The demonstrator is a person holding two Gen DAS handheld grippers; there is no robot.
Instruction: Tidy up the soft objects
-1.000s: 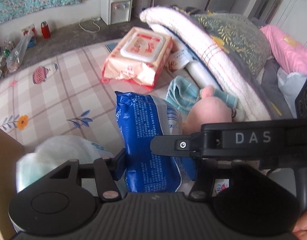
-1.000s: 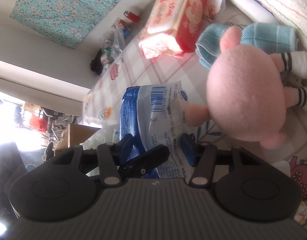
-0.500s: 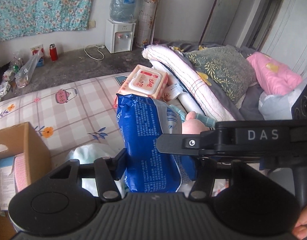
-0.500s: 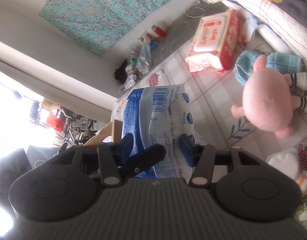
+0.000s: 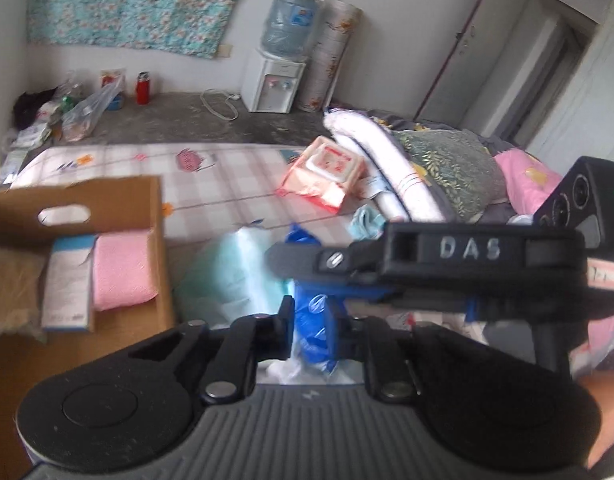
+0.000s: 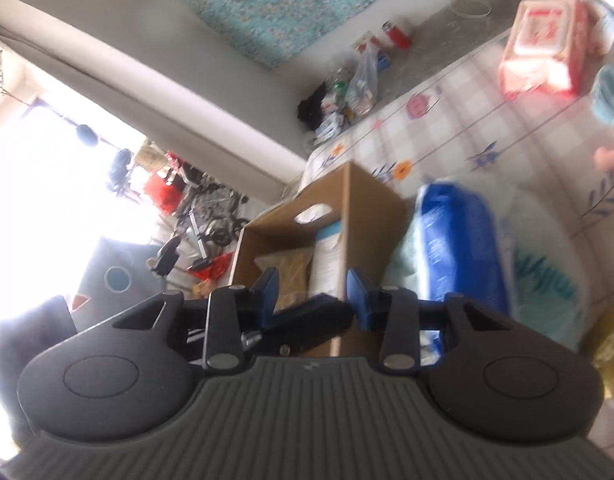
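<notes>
A blue plastic pack (image 6: 459, 248) hangs over the bed beside a cardboard box (image 6: 371, 200). My left gripper (image 5: 311, 320) is shut on a crumpled part of the blue pack (image 5: 305, 236), with blue wrapper pinched between its pads. My right gripper (image 6: 313, 290) has its jaws closing, and the pack sits outside them to the right. Between them I see only the left gripper's dark finger and the box behind. In the left wrist view the right gripper's finger (image 5: 303, 258) crosses just above the left jaws.
The box (image 5: 107, 204) holds a pink towel (image 5: 123, 268) and a white-blue carton (image 5: 67, 280). A pale green pack (image 5: 235, 272) lies beside it on the checked sheet. A red wipes pack (image 5: 331, 172), rolled bedding (image 5: 387, 168) and pillows lie further right.
Both grippers rose and swung left, bringing the box close. The blue pack left the right jaws. The left jaws narrowed from a wide hold to a thin pinch.
</notes>
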